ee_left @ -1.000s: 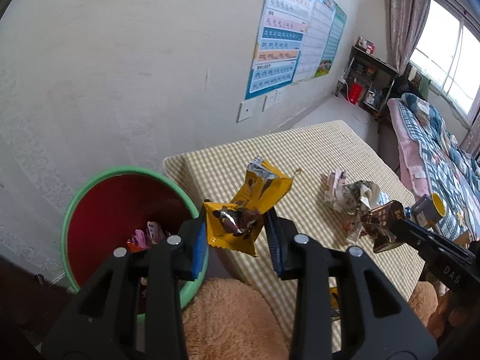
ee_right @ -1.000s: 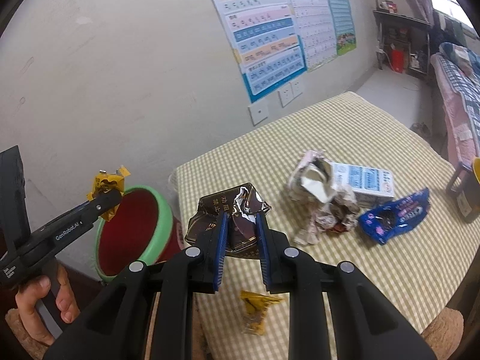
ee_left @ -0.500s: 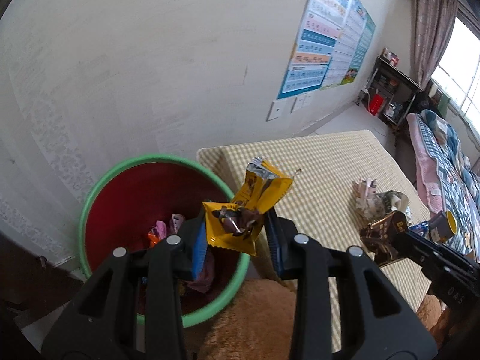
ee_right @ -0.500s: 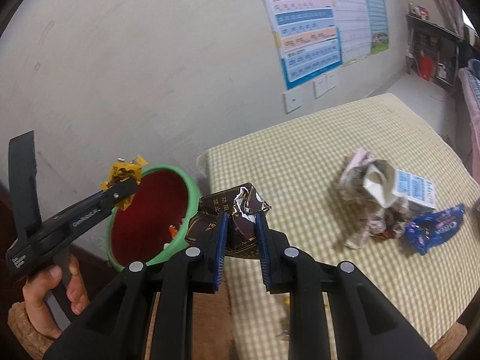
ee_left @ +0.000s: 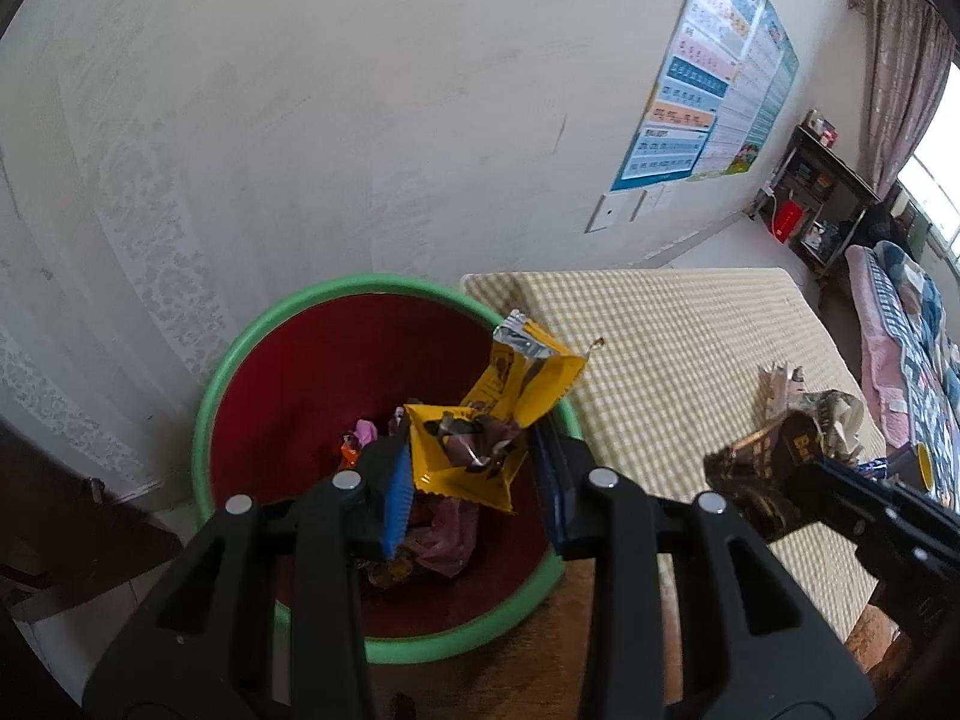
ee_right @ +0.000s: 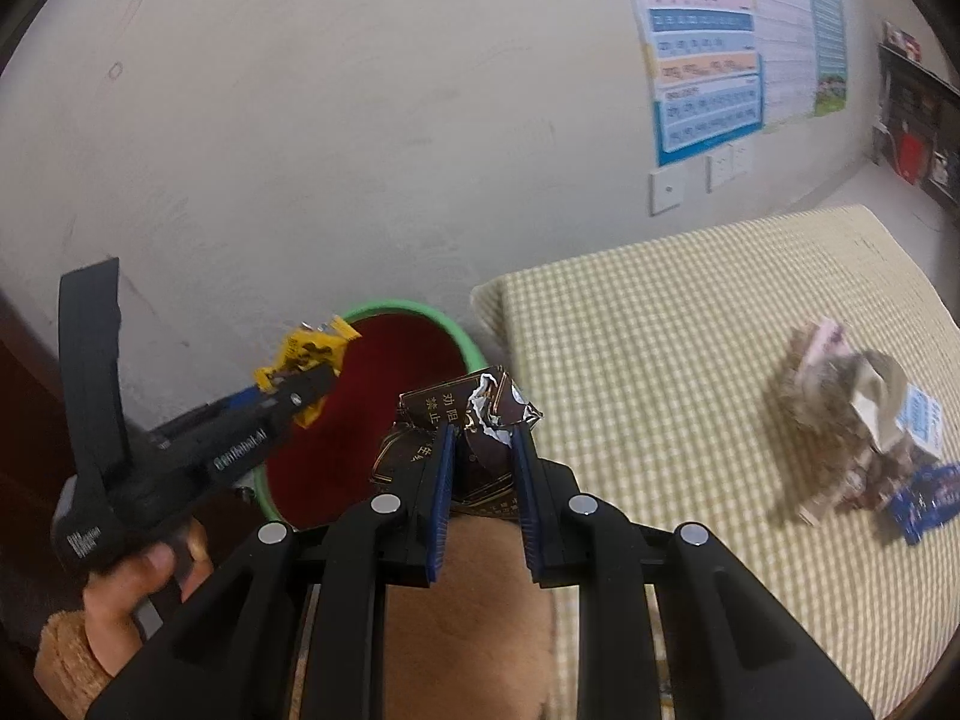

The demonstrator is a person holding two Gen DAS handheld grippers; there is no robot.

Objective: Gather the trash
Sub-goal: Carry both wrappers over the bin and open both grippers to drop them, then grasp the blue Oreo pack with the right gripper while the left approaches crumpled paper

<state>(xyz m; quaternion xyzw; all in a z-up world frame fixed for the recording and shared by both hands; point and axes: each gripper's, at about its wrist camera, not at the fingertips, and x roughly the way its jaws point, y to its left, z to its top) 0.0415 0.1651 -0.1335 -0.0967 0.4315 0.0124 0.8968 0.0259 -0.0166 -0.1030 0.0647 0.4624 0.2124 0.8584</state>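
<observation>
The left gripper stands partly spread, yet the yellow wrapper hangs between its pads; contact shows at the left pad, while a gap shows at the right pad, so whether the grip holds or is releasing cannot be told. The wrapper is above the mouth of the bin, over wrappers already lying at the bottom.

The right gripper is closed narrow on the brown wrapper. In the right wrist view, this wrapper sits just beside the bin's rim, table side, not yet over the opening.

Step in hand, as judged: deposit of the yellow wrapper, with the brown wrapper queued.

Next move calls for:
1. Spread the left jaws fully so the yellow wrapper drops clear of the rim.
2. Carry the right gripper leftward until the brown wrapper is over the opening, then spread its jaws.

Farther off, on the table, a heap of crumpled paper and a blue wrapper remain to be collected.
</observation>
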